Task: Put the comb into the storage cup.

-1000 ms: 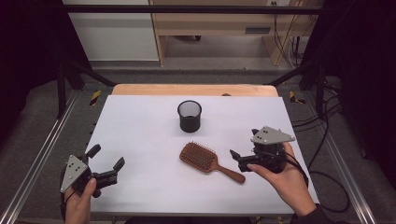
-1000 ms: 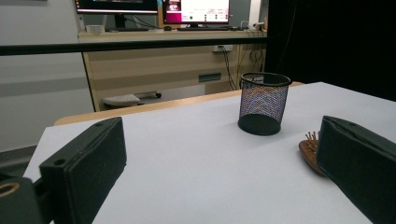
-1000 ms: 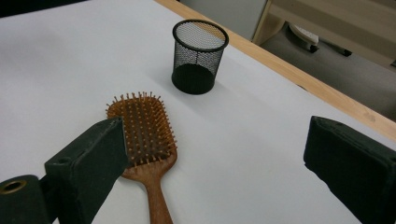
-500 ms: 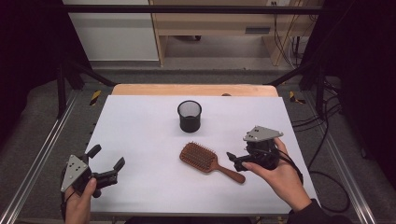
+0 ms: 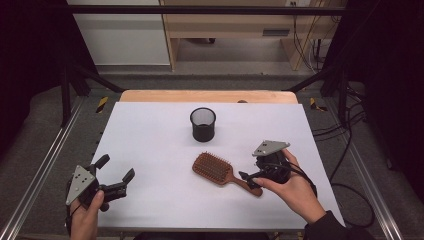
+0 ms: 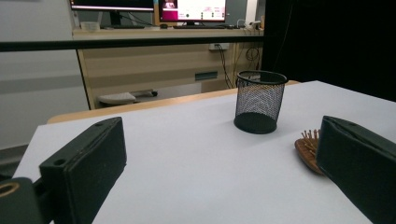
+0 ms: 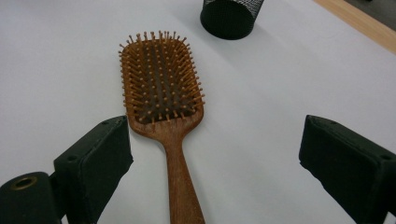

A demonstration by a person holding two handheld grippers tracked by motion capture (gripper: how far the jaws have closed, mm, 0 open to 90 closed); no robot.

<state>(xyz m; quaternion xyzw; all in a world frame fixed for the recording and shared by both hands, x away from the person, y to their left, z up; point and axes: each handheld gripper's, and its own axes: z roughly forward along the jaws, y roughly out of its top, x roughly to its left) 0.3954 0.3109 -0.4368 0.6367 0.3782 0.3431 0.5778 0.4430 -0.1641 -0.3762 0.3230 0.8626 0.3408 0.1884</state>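
A brown wooden paddle hairbrush [image 5: 220,171] lies bristles up on the white table, its handle toward the right front; its head [image 7: 160,79] also shows in the right gripper view. My right gripper [image 5: 248,177] is open, just above the handle's end, with the handle [image 7: 180,182] between the jaws and nearer the left one. A black mesh cup [image 5: 203,124] stands upright behind the brush. My left gripper [image 5: 116,175] is held open near the front left corner, nothing between its jaws. In the left gripper view the cup [image 6: 258,101] and a bit of the brush [image 6: 309,150] lie ahead.
The white table top [image 5: 150,135] has a wooden strip along its far edge [image 5: 210,96]. Metal frame rails [image 5: 40,170] run along both sides. Cables [image 5: 350,150] lie on the floor to the right. A desk with monitors [image 6: 187,10] stands beyond the table.
My right gripper has moved left and down toward the brush handle's end. The left gripper, the brush and the cup have stayed put.
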